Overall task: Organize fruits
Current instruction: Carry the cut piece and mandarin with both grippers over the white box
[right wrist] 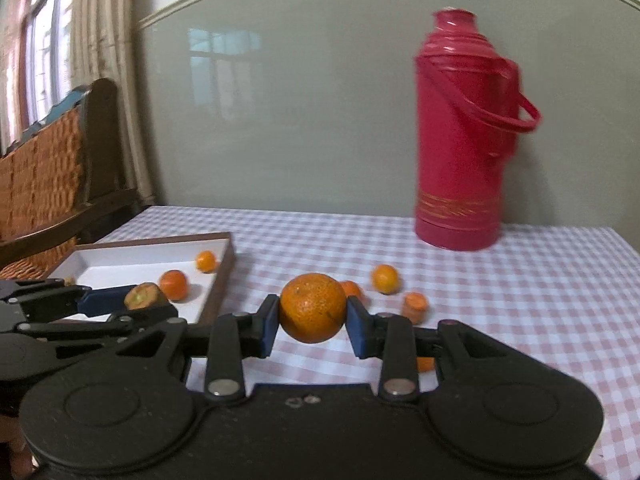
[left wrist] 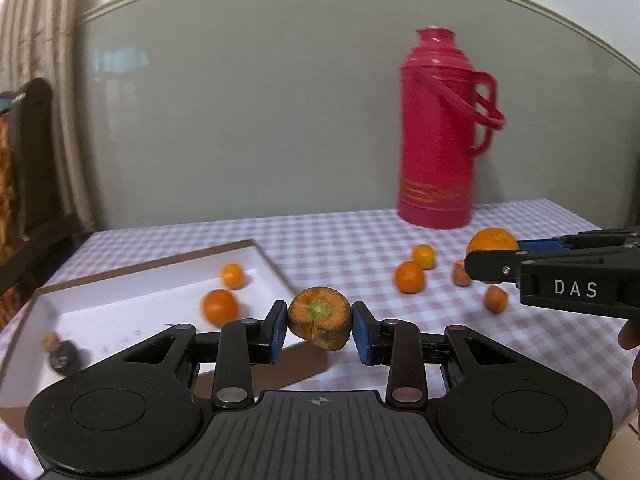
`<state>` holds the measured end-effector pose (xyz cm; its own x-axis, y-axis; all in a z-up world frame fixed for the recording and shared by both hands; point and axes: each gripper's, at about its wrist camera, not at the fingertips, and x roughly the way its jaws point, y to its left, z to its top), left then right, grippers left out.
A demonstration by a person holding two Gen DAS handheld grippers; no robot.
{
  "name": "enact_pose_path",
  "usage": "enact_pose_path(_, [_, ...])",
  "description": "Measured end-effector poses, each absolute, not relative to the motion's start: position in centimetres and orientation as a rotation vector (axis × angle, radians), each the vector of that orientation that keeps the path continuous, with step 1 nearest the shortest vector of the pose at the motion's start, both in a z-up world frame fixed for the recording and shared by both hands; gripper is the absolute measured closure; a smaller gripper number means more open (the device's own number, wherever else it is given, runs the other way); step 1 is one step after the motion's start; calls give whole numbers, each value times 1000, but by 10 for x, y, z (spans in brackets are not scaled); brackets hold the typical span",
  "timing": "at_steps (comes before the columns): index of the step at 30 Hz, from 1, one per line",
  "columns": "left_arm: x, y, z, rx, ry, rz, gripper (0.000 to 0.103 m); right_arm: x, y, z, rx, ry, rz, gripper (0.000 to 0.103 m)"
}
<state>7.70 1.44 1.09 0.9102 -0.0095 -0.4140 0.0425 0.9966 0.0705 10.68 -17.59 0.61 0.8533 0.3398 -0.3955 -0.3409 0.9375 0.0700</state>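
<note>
My left gripper (left wrist: 319, 326) is shut on a carrot piece (left wrist: 319, 318), cut top facing me, held above the near right edge of the white tray (left wrist: 120, 320). My right gripper (right wrist: 312, 320) is shut on a large orange (right wrist: 312, 307) above the checked tablecloth. In the left wrist view the right gripper (left wrist: 496, 258) comes in from the right with the orange (left wrist: 492, 239). In the right wrist view the left gripper (right wrist: 132, 304) holds the carrot piece (right wrist: 145, 296) by the tray (right wrist: 132, 264). Two small oranges (left wrist: 220, 306) (left wrist: 232, 275) lie in the tray.
Two small oranges (left wrist: 409, 277) (left wrist: 424, 256) and two carrot pieces (left wrist: 496, 299) (left wrist: 460, 274) lie on the cloth right of the tray. A red thermos (left wrist: 438, 128) stands at the back right. A dark small object (left wrist: 64, 356) lies in the tray's near left. A wicker chair (right wrist: 44, 168) stands left of the table.
</note>
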Motion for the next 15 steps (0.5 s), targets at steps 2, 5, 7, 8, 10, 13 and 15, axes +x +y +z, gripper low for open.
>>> enact_pose_path(2, [73, 27, 11, 77, 423, 0, 68, 105, -167, 8, -10, 405, 376, 76])
enact_pose_path(5, [68, 43, 10, 69, 423, 30, 68, 105, -154, 11, -14, 393, 401, 76])
enact_pose_path(7, [65, 53, 9, 65, 427, 46, 68, 106, -146, 13, -14, 385, 421, 76])
enact_pose_path(8, [64, 58, 9, 65, 425, 57, 68, 106, -141, 13, -17, 381, 431, 76])
enact_pose_path(10, [61, 66, 9, 63, 423, 77, 68, 106, -131, 14, -20, 375, 452, 76])
enact_pose_path(13, [58, 79, 10, 53, 422, 106, 68, 104, -118, 15, -31, 366, 484, 76])
enact_pose_path(15, [54, 88, 10, 49, 421, 123, 68, 102, -109, 16, -37, 355, 502, 76])
